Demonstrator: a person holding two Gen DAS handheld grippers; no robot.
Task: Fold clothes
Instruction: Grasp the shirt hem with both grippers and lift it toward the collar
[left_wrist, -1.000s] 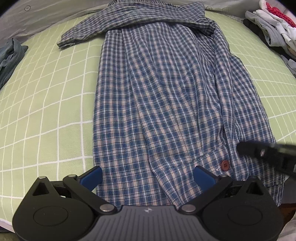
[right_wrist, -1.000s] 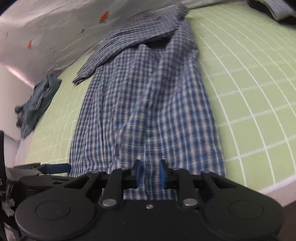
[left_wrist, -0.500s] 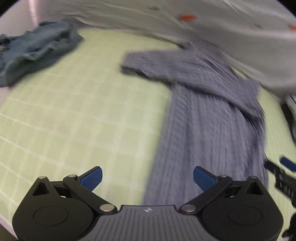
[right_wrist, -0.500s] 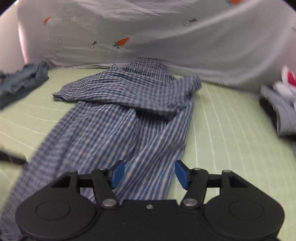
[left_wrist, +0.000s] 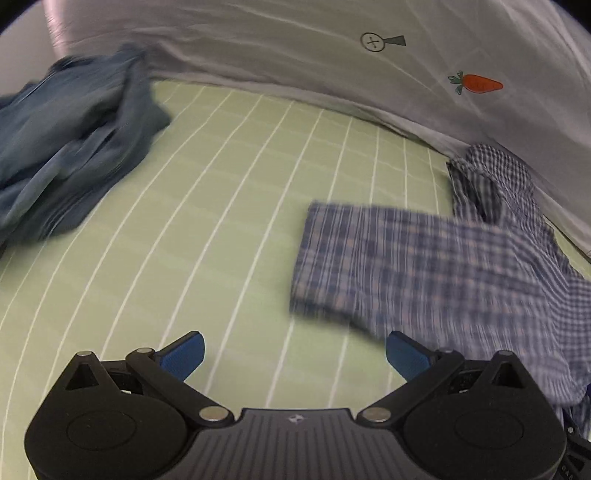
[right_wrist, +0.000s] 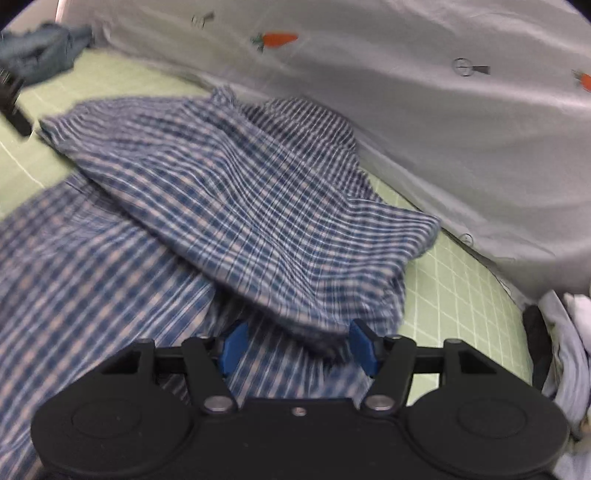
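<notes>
One pale green bed sheet (left_wrist: 229, 206) with a grid of thin white lines is taken as the landmark here, and everything else is placed against it. Along its far edge a grey-white draped cloth (left_wrist: 332, 66) printed with small orange carrots is seen rising like a wall. The blue, white and pink plaid shirt (right_wrist: 207, 206) is spread on the sheet, its collar end lying close to the draped cloth; in the left wrist view one flattened sleeve (left_wrist: 388, 258) is seen reaching out across bare sheet. At the sheet's far left corner a crumpled grey-blue garment (left_wrist: 70, 147) is heaped, well apart from the shirt. At the sheet's right edge a pile of pale clothes (right_wrist: 565, 350) is partly shown. The left gripper (left_wrist: 293, 354) is held over bare sheet just beside the sleeve, its blue-padded jaws spread wide and nothing gripped. The right gripper (right_wrist: 301, 345) is poised over the shirt's body; its jaws have just been closing slightly yet stand parted, and whether fabric is touched cannot be told.
</notes>
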